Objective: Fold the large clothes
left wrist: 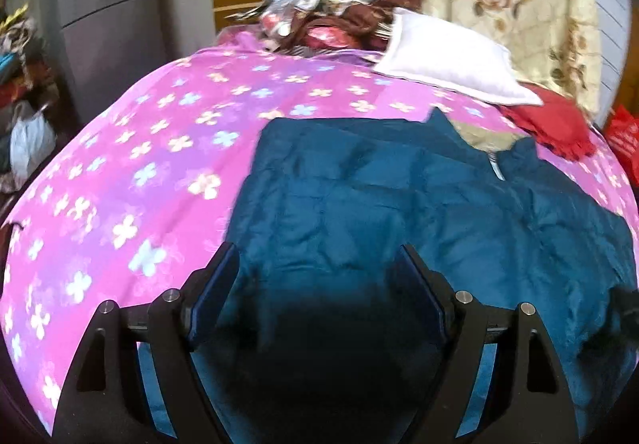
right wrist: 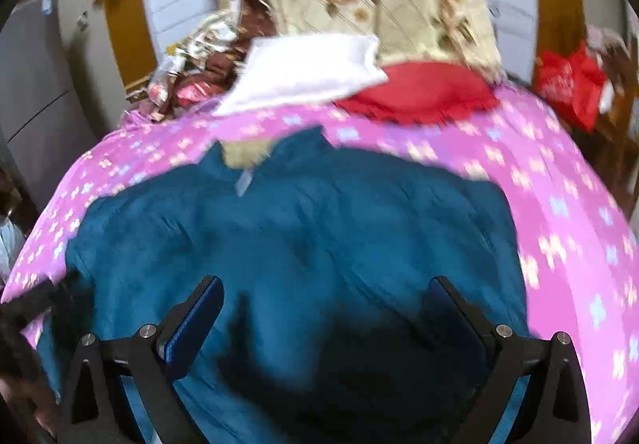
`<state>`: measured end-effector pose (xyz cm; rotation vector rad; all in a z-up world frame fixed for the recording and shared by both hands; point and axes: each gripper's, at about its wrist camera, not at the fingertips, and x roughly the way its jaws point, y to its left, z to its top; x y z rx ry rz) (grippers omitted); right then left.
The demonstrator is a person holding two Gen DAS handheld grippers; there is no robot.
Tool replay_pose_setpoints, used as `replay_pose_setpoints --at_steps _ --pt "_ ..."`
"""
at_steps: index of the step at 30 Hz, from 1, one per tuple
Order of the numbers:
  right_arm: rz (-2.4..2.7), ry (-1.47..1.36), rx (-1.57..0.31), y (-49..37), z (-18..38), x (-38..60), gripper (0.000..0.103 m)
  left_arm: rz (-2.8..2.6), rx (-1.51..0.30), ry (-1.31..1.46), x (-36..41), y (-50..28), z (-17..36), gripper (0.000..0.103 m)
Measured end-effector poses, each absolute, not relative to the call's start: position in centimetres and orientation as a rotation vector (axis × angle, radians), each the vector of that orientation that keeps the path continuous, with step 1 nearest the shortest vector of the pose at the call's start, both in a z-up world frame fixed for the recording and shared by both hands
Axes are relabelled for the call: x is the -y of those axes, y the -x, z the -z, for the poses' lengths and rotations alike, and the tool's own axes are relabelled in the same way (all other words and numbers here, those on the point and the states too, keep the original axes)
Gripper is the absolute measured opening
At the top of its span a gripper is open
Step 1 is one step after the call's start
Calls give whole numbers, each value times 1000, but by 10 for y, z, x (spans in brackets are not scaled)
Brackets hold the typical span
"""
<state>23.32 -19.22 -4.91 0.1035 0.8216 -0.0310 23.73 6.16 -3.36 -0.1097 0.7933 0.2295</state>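
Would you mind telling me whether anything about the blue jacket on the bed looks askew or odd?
The blue jacket lies wrinkled and unfolded on the pink sheet, its collar gaping to show the beige lining. Nothing looks damaged.

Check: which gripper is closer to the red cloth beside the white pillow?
Right, though not by much. The right gripper is above the blue jacket, with the red cloth nearly straight ahead. The left gripper is above the jacket's left part; the cloth lies far to its right.
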Motion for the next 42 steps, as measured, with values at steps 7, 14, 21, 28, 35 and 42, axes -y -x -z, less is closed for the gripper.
replay_pose_setpoints --at_steps 7,14,21,28,35,42 --pt "2 -165 -858 -239 84 206 103 -225 -897 14 -42 -248 73 87" --pt "2 -171 -854 -236 86 209 103 -224 -905 114 -57 -248 80 99" --pt "4 -172 -854 -239 87 209 103 -232 -899 121 -58 -250 80 102" --pt "53 -141 -866 -208 41 208 102 -206 -873 156 -93 -229 48 102" --pt "-56 -25 -860 -95 19 200 102 -203 -887 89 -162 -169 -8 102" --pt "-27 -38 -1099 -28 81 222 102 -176 -942 -42 -199 -76 -8 102"
